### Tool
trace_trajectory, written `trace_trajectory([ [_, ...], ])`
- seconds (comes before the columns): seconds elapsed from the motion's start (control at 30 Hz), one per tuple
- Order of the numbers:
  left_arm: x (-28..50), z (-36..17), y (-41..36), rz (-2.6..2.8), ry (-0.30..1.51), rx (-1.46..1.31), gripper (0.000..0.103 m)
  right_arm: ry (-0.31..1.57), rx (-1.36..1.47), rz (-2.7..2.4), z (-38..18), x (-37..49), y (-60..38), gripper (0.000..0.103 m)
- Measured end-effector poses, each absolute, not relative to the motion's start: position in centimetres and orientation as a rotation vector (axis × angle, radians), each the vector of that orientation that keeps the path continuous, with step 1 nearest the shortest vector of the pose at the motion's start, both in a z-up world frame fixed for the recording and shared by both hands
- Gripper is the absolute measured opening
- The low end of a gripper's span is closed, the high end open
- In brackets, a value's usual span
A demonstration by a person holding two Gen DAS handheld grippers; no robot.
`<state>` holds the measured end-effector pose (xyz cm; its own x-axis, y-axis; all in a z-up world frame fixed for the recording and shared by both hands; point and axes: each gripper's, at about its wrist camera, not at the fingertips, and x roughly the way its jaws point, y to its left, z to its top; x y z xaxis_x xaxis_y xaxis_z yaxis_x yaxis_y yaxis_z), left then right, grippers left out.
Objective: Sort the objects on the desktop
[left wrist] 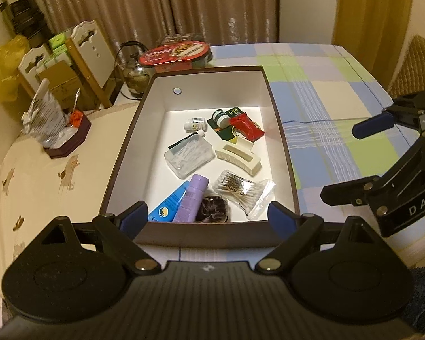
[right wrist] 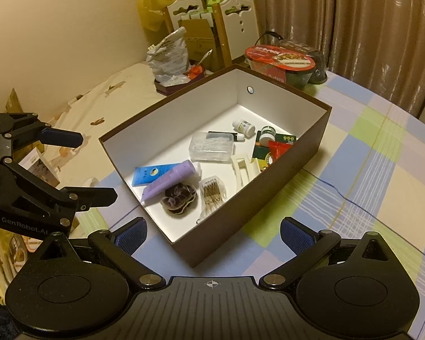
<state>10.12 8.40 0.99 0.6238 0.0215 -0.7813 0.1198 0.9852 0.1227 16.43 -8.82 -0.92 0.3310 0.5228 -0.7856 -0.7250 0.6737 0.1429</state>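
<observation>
Brown box (left wrist: 206,235) stood on the checked tablecloth (left wrist: 325,90); taken as landmark. Inside it, all the small goods lay loose on the white floor: blue tube (left wrist: 170,202) and purple tube (left wrist: 191,197) at the near wall, dark scrunchie (left wrist: 214,208) just beside them, bag of cotton swabs (left wrist: 240,188) to their right, clear plastic case (left wrist: 188,157) mid-floor, cream hair clip (left wrist: 238,157) beside it, two small bottles and a red packet (left wrist: 246,127) toward the far wall.

Left gripper (left wrist: 206,216) hovered at the near wall, jaws spread, holding nothing. Right gripper (right wrist: 212,233) hovered off the near corner, jaws likewise spread and empty.

Cloth around the box showed no loose goods. Scene fits sorting into the box done, or goods waiting to be taken out. Any grasp here would go best from above, clear of the walls.
</observation>
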Motion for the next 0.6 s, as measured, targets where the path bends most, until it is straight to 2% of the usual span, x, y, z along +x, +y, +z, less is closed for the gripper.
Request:
trace_trajectory([
  [0.6,8.0,1.1,6.7,0.059,0.902,0.062,0.089,0.908,-0.311,0.896,-1.6,17.5,-10.9,0.102],
])
